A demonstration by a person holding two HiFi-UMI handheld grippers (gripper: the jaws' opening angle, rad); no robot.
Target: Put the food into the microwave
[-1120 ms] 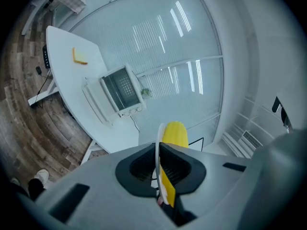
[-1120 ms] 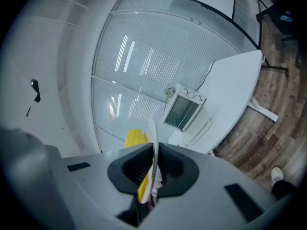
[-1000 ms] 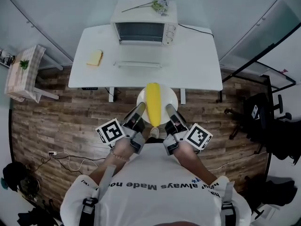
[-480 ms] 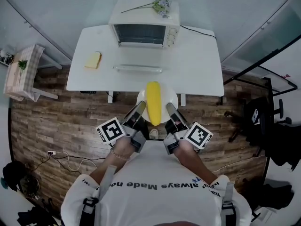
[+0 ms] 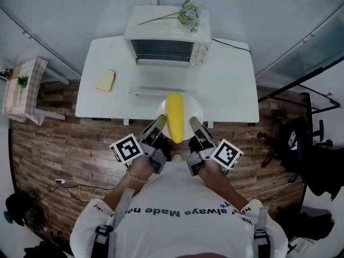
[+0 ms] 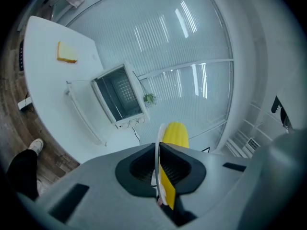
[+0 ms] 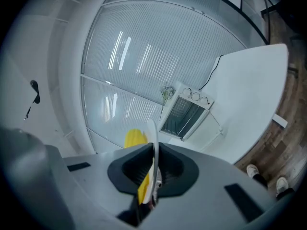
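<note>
Fingers [image 5: 157, 128] of left gripper [image 5: 160, 122] and right gripper [image 5: 193, 123] pinch the plate [image 5: 196, 112] near white table [image 5: 226, 85].

White table [image 5: 231, 87] with a microwave [image 5: 166, 39] at its back and a bread slice [image 5: 106, 80] toward its left.

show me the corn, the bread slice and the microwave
corn [image 5: 174, 117]: head view, middle of the cob
bread slice [image 5: 106, 80]: head view, centre of the slice
microwave [image 5: 161, 51]: head view, its dark front
</note>
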